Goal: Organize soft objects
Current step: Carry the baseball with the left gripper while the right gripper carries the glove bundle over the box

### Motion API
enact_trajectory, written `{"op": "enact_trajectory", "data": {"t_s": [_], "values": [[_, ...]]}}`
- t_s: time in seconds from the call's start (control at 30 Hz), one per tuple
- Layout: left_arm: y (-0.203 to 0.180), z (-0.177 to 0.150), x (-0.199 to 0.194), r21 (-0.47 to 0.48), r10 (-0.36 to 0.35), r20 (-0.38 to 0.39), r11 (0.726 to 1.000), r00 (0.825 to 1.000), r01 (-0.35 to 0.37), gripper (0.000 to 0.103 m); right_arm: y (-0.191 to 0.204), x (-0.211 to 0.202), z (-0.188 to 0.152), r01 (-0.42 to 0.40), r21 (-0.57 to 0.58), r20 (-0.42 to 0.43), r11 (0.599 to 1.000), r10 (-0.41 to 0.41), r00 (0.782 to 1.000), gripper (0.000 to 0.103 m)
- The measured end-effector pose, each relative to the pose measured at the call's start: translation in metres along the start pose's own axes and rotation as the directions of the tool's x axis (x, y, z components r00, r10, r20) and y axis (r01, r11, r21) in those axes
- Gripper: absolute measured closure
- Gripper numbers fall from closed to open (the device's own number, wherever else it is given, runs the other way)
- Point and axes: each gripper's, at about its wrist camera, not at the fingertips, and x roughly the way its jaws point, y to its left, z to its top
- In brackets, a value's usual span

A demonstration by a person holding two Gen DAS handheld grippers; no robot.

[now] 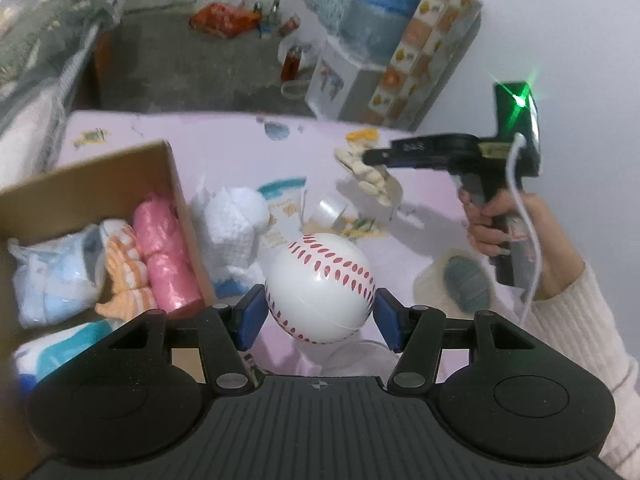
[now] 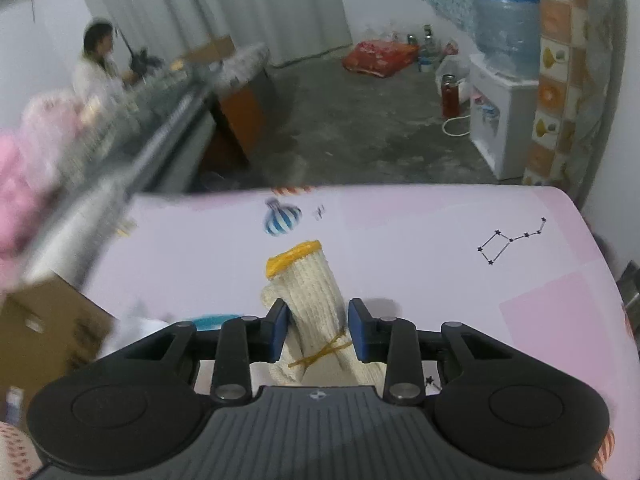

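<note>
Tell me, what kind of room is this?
Probably a plain room in a home or small workshop. There's a water dispenser with a big blue jug on a bare concrete floor, curtains behind, and a table with a pink cartoon cover where soft things get sorted into a cardboard box.

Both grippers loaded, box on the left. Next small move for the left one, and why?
Probably swing the left gripper left over the cardboard box and let go. It is shut on the baseball, held above the pink table, and the box sits just to its left, already holding soft items. The right gripper holds the glove bundle farther from the box, so it can follow.
</note>
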Motion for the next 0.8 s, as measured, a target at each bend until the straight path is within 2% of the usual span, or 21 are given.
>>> {"op": "enact_trajectory", "data": {"t_s": [0.13,0.23,0.33,0.37,0.43,0.53,0.7,0.73,0.8], "values": [[0.006,-0.004,-0.04,-0.018,0.031,0.078,0.999,0.996,-0.03,0.046,0.009,-0.045,0.003,-0.056,-0.027,0.053,0.998,0.058,0.997,0.077],[0.02,-0.013,-0.065,-0.053,0.078,0.122,0.996,0.989,-0.072,0.046,0.022,-0.069,0.002,-0.114,-0.016,0.061,0.993,0.115,0.992,0.077],[0.041,-0.027,-0.077,-0.094,0.124,0.12,0.989,0.985,-0.114,0.046,0.035,-0.086,0.002,-0.199,0.007,0.05,0.98,0.199,0.979,0.077],[0.047,-0.031,-0.077,-0.103,0.142,0.108,0.986,0.984,-0.131,0.046,0.044,-0.09,0.0,-0.233,-0.001,0.032,0.973,0.233,0.972,0.077],[0.064,-0.044,-0.077,-0.124,0.184,0.07,0.977,0.98,-0.174,0.046,0.064,-0.095,-0.007,-0.325,-0.006,-0.024,0.946,0.325,0.945,0.077],[0.091,-0.061,-0.068,-0.159,0.235,-0.016,0.959,0.972,-0.235,0.046,0.103,-0.097,-0.021,-0.459,0.005,-0.134,0.889,0.455,0.88,0.077],[0.114,-0.071,-0.049,-0.132,0.255,-0.167,0.952,0.953,-0.277,0.046,0.178,-0.093,-0.038,-0.508,-0.084,-0.233,0.857,0.479,0.846,0.077],[0.115,-0.074,-0.047,-0.109,0.273,-0.189,0.949,0.943,-0.296,0.046,0.192,-0.091,-0.043,-0.504,-0.105,-0.249,0.857,0.468,0.848,0.077],[0.119,-0.077,-0.037,-0.037,0.331,-0.25,0.936,0.91,-0.351,0.046,0.22,-0.081,-0.051,-0.491,-0.159,-0.285,0.856,0.436,0.853,0.077]]}}
